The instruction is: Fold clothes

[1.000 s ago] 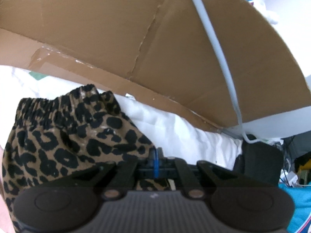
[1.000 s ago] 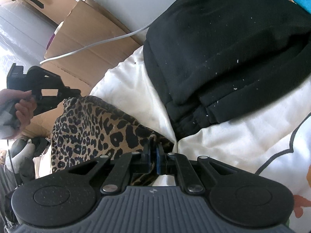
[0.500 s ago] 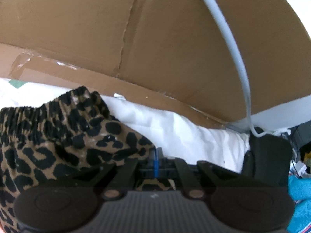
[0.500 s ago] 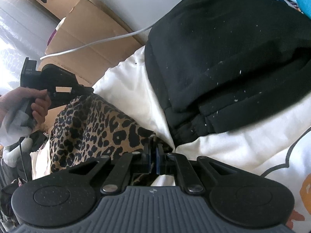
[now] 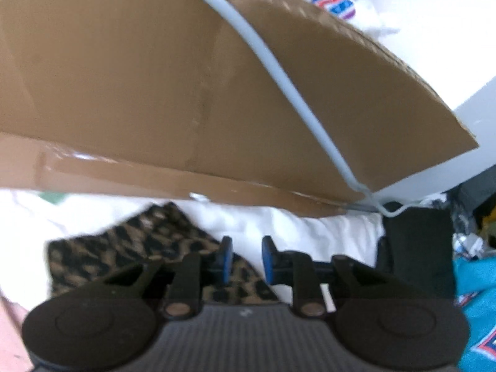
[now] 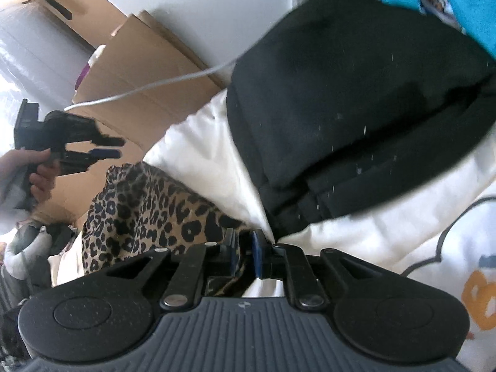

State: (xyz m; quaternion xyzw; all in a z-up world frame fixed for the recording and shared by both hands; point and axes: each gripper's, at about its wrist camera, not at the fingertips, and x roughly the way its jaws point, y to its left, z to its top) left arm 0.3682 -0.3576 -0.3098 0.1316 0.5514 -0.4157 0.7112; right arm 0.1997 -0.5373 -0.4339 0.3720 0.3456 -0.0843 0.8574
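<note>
The leopard-print fabric garment (image 6: pixel 145 214) lies crumpled on the white padded bedding (image 6: pixel 201 155), at 9 o'clock of the black folded garment (image 6: pixel 356 108) in the right wrist view.

Left gripper (image 5: pixel 246 259): the jaws have just been opening, and the blue pads (image 5: pixel 267 259) now stand spread with only white bedding showing in the gap. The leopard cloth lies beneath and at 9 o'clock of them, released. In the right wrist view this gripper sits raised at 9 o'clock, clear above the garment, held by the person's hand (image 6: pixel 37 173). Judgement: it has let go so the laid corner stays where it was set.

Right gripper (image 6: pixel 245 252): its jaws have just been opening and stand slightly parted. A fold of leopard cloth lies between them; whether the pads press on it cannot be told. Judgement: this corner was kept anchored to hold the fold line while the other side was placed.

The flattened brown cardboard sheet (image 5: pixel 186 93) leans at 12 o'clock behind the bedding, with a white cable (image 5: pixel 279 71) draped across it.
</note>
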